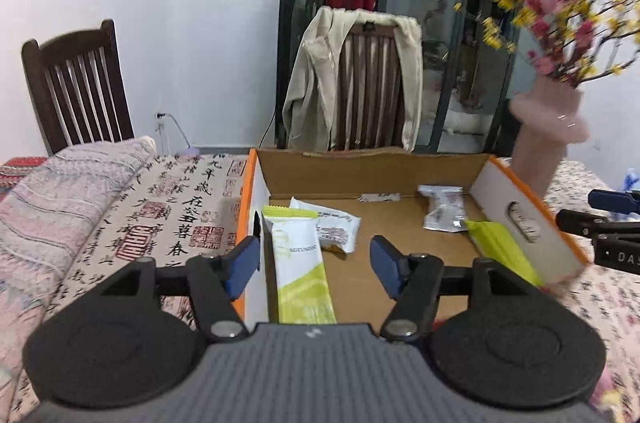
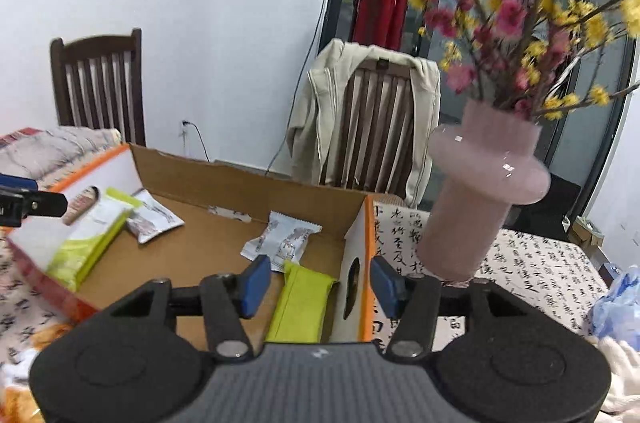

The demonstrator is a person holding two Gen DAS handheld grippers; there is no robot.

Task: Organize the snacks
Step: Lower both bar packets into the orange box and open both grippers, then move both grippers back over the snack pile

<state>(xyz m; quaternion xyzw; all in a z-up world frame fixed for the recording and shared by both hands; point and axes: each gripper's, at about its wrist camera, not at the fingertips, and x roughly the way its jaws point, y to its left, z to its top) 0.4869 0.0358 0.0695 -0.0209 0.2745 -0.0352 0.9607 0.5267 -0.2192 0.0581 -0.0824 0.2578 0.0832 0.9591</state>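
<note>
Both grippers hang apart over an open cardboard box (image 1: 372, 171) of snacks.

The left gripper (image 1: 316, 265) has its jaws spread, nothing pressed between them; a white-and-green bar (image 1: 300, 263) lies below them against the box's left wall, partly over a white packet (image 1: 336, 227). The right gripper (image 2: 316, 283) also stands apart, straddling the box's right wall, with a green bar (image 2: 300, 307) lying just inside that wall under its left finger; it seems to touch neither pad, though blur makes this uncertain. A second white packet (image 2: 282, 241) lies mid-box behind the green bar. A pink vase (image 2: 476, 191) of flowers stands on the calligraphy tablecloth (image 2: 540, 275), just outside the box.
</note>
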